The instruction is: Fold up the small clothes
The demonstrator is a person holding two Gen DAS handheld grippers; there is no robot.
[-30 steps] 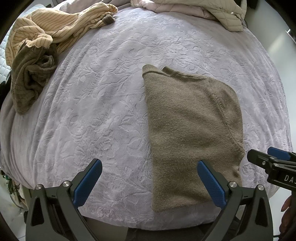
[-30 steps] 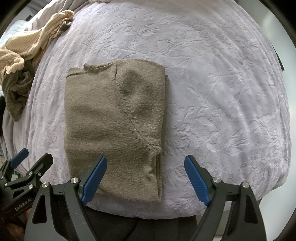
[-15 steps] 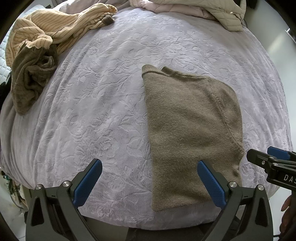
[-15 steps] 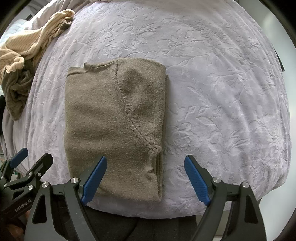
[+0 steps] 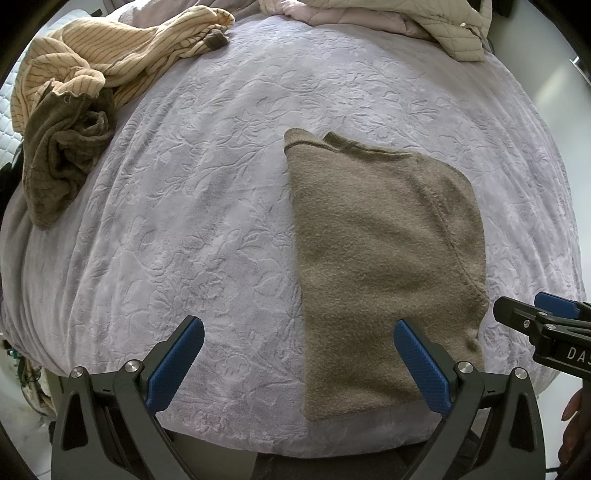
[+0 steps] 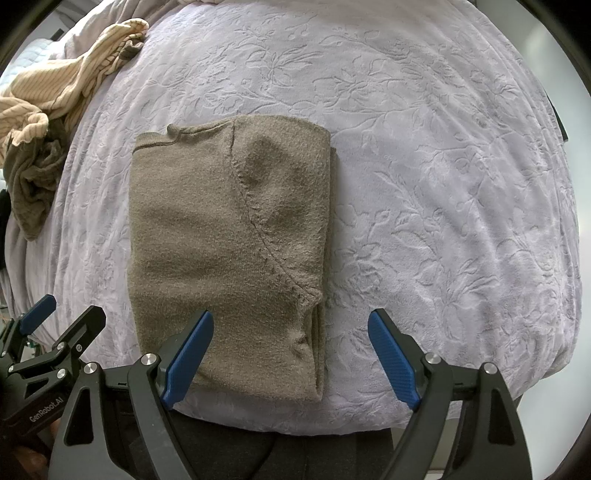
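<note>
surface: bed under lilac blanket [image 5: 207, 206], embossed leaf-and-flower pattern | centre-near: folded olive-brown knit top [image 5: 380, 258], flat, reaching near edge | far left: heap of cream striped garment [image 5: 110, 48] over crumpled brown garment [image 5: 59, 155] | far right edge: pale quilted jacket [image 5: 424, 22]

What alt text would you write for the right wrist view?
A folded olive-brown sweater lies flat on a lilac embossed blanket. The right gripper hovers open above its near edge, empty. Crumpled clothes sit at far left.
</note>
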